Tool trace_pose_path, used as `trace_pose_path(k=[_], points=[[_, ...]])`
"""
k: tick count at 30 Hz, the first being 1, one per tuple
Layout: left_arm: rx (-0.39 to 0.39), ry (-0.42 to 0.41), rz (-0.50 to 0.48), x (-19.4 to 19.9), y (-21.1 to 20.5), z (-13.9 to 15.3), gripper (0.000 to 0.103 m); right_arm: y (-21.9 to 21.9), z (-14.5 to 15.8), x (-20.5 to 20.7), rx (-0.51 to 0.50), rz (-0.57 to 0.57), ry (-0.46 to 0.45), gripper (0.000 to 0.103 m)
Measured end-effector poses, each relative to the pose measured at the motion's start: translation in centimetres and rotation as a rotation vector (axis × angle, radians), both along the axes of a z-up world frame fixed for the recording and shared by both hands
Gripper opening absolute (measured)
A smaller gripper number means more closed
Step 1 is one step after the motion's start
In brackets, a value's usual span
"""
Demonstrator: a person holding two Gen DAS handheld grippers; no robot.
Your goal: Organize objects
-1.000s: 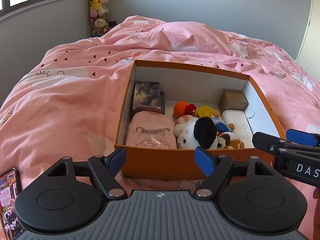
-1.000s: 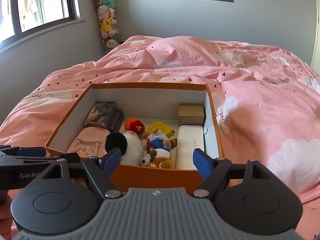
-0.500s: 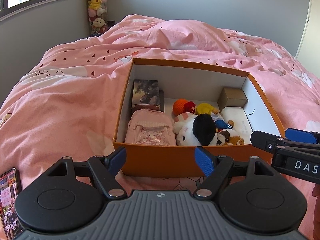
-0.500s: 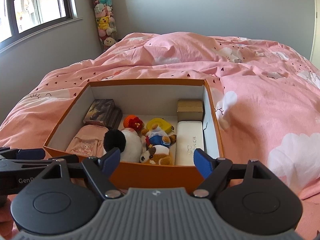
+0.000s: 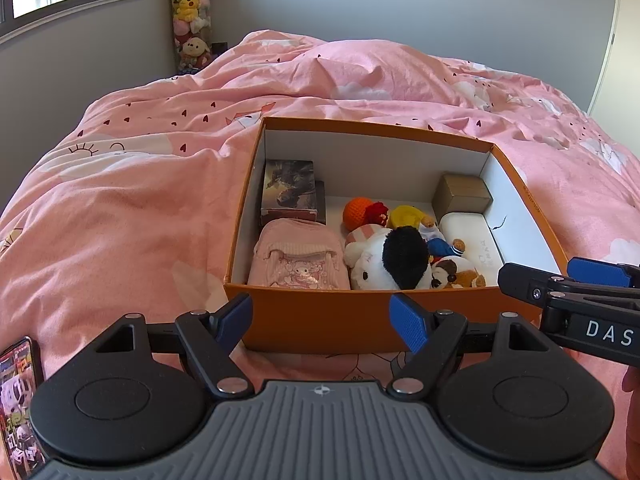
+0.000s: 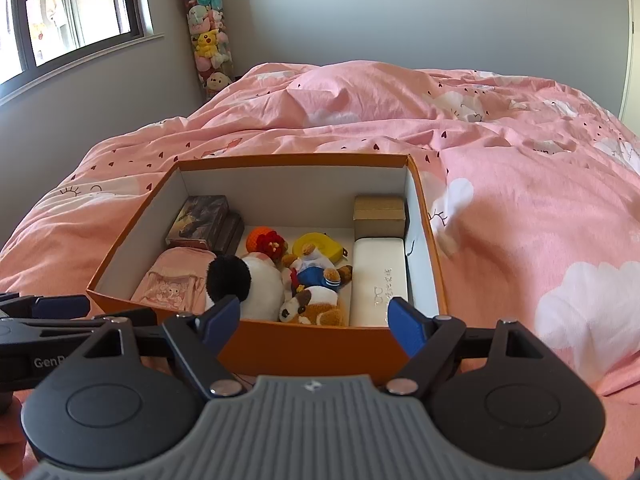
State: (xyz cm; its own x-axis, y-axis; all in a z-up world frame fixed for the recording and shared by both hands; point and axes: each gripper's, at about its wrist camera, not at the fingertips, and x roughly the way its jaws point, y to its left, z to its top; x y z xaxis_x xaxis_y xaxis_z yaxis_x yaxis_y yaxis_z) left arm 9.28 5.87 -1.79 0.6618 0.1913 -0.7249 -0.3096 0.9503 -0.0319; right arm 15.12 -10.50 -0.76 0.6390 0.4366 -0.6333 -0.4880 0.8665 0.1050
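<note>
1. Toys and small things sit packed in an orange box [image 5: 320, 320] on a bed with a pink blanket [image 5: 120, 208].
2. Along the box's left wall, a dark picture box [image 5: 289, 191] stands at the far end, and a pink bag [image 5: 298, 259] lies at the near end.
3. In the middle, a white and black plush toy [image 5: 384, 260] lies by the near wall, touching the pink bag.
4. Behind it sit an orange ball toy [image 5: 357, 213] and a yellow toy [image 5: 406, 216].
5. A small bear in blue [image 6: 314, 270] lies on top of the pile, and a brown and white puppy toy [image 6: 316, 306] lies near the front wall.
6. Along the right wall, a white case [image 6: 380, 280] lies flat, with a small brown box [image 6: 379, 212] behind it in the far right corner.
7. Left tongs [image 5: 322, 320] are open and hold nothing. They hang just in front of the box's near wall.
8. Right tongs [image 6: 314, 320] are open and hold nothing too. They are also at the near wall.
9. A phone [image 5: 18, 400] lies on the blanket at the near left edge of the bed.
10. A tall tube of plush toys [image 6: 208, 40] stands in the room's corner by the window.
</note>
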Motion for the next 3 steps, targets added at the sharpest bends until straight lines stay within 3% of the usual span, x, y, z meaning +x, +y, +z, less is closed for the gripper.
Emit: trace_pose_path(k=[3], points=[[0.002,0.000,0.000,0.00,-0.01,0.00,0.091,0.01,-0.01,-0.02,0.000,0.000,0.000,0.082]])
